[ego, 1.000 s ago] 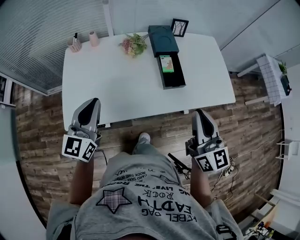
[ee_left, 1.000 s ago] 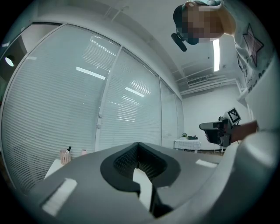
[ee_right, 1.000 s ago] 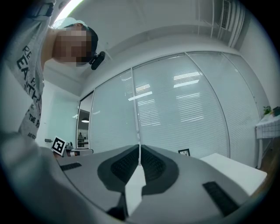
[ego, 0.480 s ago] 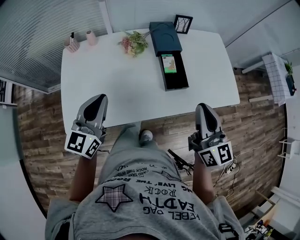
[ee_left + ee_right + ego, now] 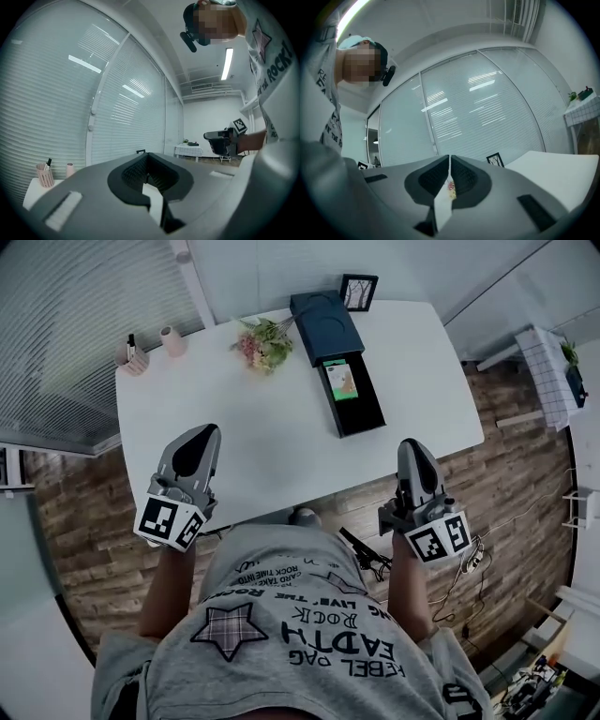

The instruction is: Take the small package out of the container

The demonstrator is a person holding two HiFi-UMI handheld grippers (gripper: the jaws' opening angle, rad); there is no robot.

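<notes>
**Package in the open container: handling and heading**

Start at your jaws. The left gripper is clenched with nothing between its pads. The right gripper is likewise clenched and empty. Both hang at the near edge of the table, the left over the tabletop and the right just off it, above the floor. Both are well apart from the work.

The package lies flat in the far half of the container, a long dark tray. It sits just short of the dark cover at the tray's far end. The near half of the tray is bare.

*Handling (judged).* The package is small, thin and green-faced, so it is probably light. If it is wrapped it may be smooth, so expect it to slide rather than resist. Its stiffness cannot be read from here. The tray walls run close along its long sides and leave little room for a jaw there. Its near short end faces the bare half of the tray, and that is the likelier place to pinch or tip it up.

*Heading.* The long axis of the package lies along the tray's. It runs from the far end, slightly to your left, toward the near right. Which end is the top of the print cannot be told.
</notes>
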